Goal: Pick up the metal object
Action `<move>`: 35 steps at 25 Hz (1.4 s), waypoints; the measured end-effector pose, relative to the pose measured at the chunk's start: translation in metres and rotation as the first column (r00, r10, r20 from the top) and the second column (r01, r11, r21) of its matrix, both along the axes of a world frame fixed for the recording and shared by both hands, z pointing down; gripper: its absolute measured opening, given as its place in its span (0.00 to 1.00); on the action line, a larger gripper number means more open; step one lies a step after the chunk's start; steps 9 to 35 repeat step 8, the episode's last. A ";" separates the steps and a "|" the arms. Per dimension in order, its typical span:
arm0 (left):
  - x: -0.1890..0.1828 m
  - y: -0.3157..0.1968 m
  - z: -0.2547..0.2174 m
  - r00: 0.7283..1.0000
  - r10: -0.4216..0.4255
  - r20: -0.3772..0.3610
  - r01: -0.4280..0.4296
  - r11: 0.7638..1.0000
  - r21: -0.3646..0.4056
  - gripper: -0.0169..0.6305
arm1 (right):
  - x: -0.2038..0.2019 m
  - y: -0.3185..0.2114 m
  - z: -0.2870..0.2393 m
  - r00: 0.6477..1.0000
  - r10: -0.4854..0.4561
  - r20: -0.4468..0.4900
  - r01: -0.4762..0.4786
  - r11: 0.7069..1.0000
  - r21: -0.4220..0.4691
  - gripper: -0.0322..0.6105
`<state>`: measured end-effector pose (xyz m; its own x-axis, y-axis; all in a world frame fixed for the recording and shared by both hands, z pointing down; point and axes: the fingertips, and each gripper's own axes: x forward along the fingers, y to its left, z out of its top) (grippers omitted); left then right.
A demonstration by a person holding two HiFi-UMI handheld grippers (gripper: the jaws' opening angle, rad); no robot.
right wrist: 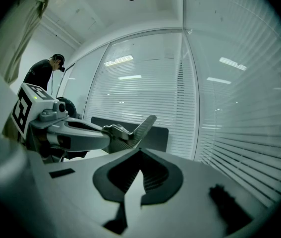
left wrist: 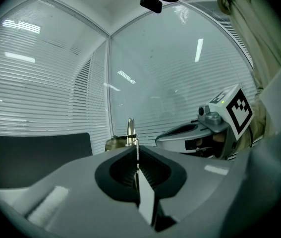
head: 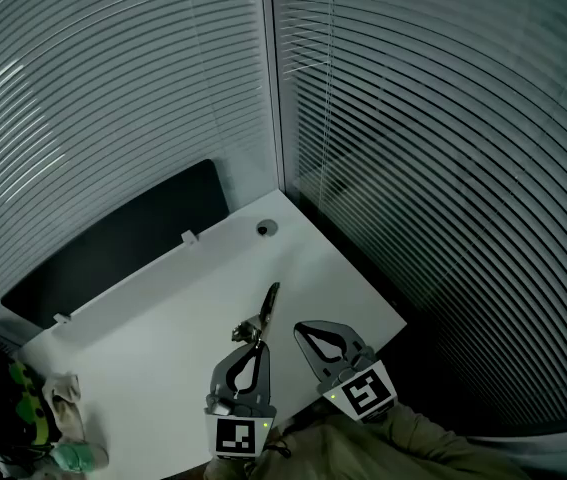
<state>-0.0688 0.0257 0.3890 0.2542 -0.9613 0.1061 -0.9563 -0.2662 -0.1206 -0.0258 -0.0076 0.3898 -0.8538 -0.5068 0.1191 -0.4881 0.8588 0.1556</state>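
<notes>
Fingers (left wrist: 71, 182) of the left gripper (left wrist: 137, 155): pressed together, pinching the metal object (head: 269, 303) between the pads. The object is a thin, flat strip, seen edge-on in the left gripper view. It runs through the closed gap and projects upward beyond the fingertips. In the head view it extends from the left fingertips toward the far corner of the table (head: 163, 318), over the table's right half. In the right gripper view its free end tilts up, off the table surface.

Fingers (right wrist: 204, 177) of the right gripper (right wrist: 140, 153): tips together, with nothing between them. This gripper sits just beside the left one, near the table's right edge, and is apart from the metal object.

Count:
- Grippers: two, each with a marker cube.
- Metal object: one.
- Round hole (head: 265, 228): one, at the far corner of the table.
- Dark panel (head: 113, 248): one, along the far left edge.
- Cloth bundle (head: 63, 408): one, off the near left corner.
- Person (right wrist: 43, 73): one, standing in the background of the right gripper view.
</notes>
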 end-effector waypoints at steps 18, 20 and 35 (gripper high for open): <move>-0.003 -0.008 -0.003 1.000 -0.009 -0.012 0.009 1.000 -0.007 0.04 | -0.001 -0.007 -0.001 1.000 -0.004 -0.007 0.004 1.000 -0.005 0.05; -0.003 -0.008 -0.003 1.000 -0.009 -0.012 0.009 1.000 -0.007 0.04 | -0.001 -0.007 -0.001 1.000 -0.004 -0.007 0.004 1.000 -0.005 0.05; -0.003 -0.008 -0.003 1.000 -0.009 -0.012 0.009 1.000 -0.007 0.04 | -0.001 -0.007 -0.001 1.000 -0.004 -0.007 0.004 1.000 -0.005 0.05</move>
